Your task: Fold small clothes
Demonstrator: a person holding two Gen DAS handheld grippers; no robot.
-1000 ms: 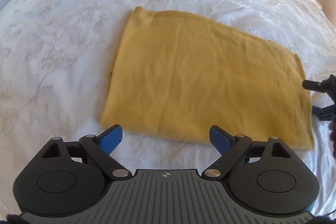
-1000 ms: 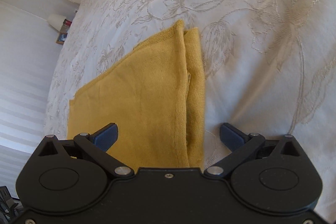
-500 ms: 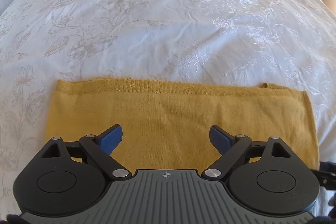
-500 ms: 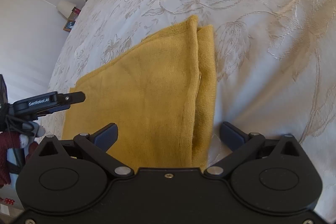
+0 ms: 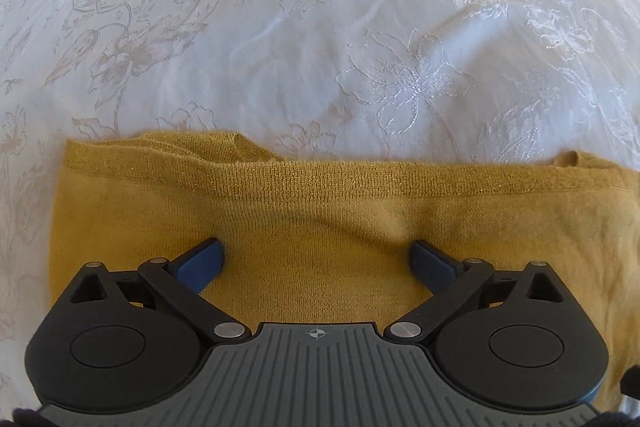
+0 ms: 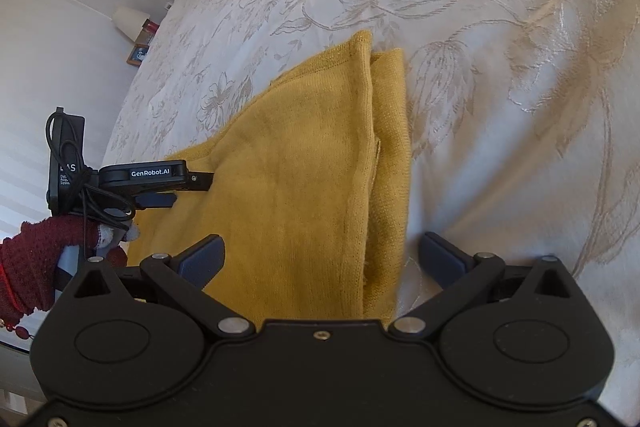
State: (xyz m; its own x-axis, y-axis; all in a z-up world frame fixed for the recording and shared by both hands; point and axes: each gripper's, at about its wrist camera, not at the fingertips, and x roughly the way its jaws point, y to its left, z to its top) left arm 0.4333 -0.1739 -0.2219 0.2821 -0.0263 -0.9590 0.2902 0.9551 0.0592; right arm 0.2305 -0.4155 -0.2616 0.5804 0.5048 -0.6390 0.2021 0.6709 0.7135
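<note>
In the right wrist view, white lettering reading "GenRobot.AI" stands on the black side of the left hand-held gripper (image 6: 192, 189), at about nine o'clock in the frame. Further toward the nine o'clock edge, a black box (image 6: 66, 163) mounted behind it carries pale print (only the letters "AS" come through; the small lines beneath are too fine to read). Nothing in the left wrist view can be read as text.

left wrist view looks steeply down, close over the yellow cloth (image 5: 320, 211); right wrist view slants across it.
</note>
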